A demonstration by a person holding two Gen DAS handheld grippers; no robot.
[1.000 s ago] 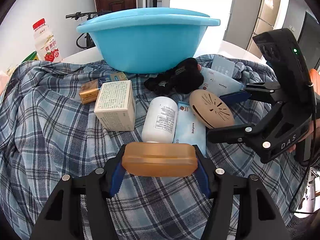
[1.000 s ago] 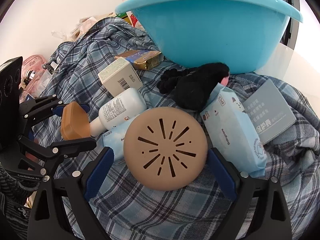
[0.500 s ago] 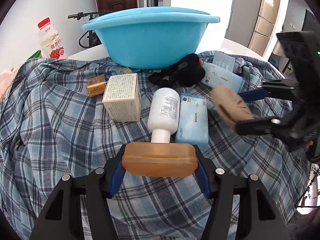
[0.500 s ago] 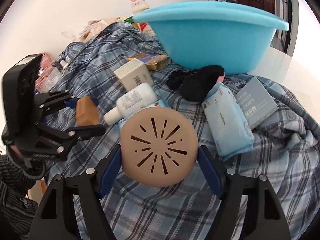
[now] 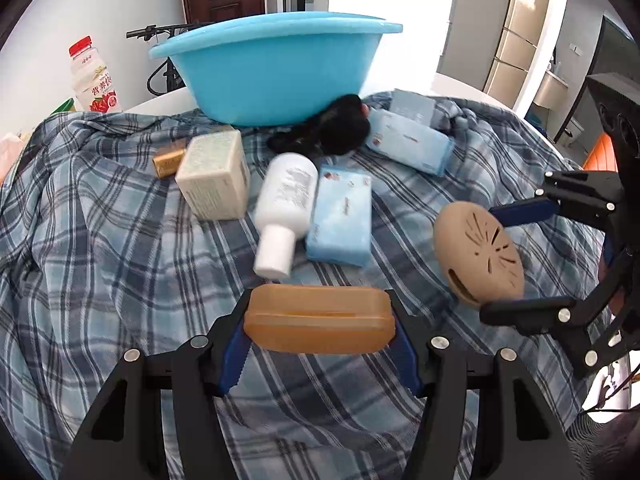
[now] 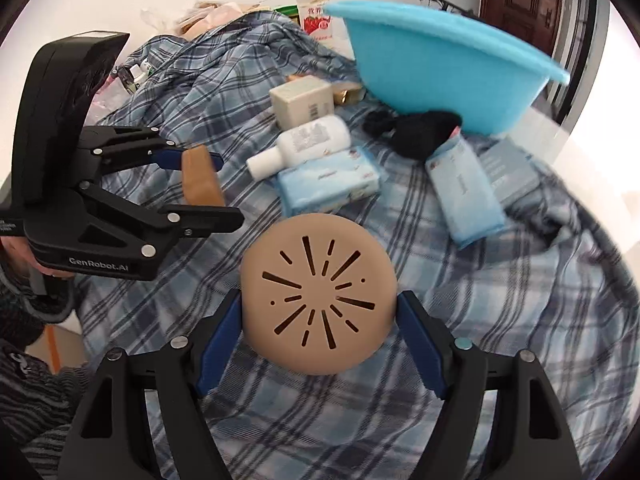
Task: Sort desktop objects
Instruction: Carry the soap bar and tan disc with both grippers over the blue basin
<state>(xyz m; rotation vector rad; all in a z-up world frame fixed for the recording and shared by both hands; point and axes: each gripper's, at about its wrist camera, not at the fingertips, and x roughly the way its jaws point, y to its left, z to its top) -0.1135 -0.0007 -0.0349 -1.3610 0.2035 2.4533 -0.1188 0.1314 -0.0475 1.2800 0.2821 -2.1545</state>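
Observation:
My left gripper (image 5: 320,320) is shut on an amber soap bar (image 5: 318,317) and holds it above the plaid cloth; it also shows in the right wrist view (image 6: 200,184). My right gripper (image 6: 319,316) is shut on a tan round slotted case (image 6: 318,298), lifted off the cloth, also seen in the left wrist view (image 5: 478,258). A blue basin (image 5: 276,68) stands at the back. In front of it lie a white bottle (image 5: 286,208), a cream box (image 5: 214,178), a gold box (image 5: 168,162), a black plush (image 5: 332,130) and blue tissue packs (image 5: 342,214).
A plaid cloth (image 5: 100,260) covers the table. A yoghurt drink bottle (image 5: 94,78) stands at the back left. A grey-blue box (image 6: 506,170) and another tissue pack (image 6: 464,190) lie right of the basin. Bags and clutter (image 6: 216,14) lie along the wall.
Both grippers have pulled back and up from the pile. The right gripper has lifted the tan case off the cloth and carried it to the right, away from the tissue pack.

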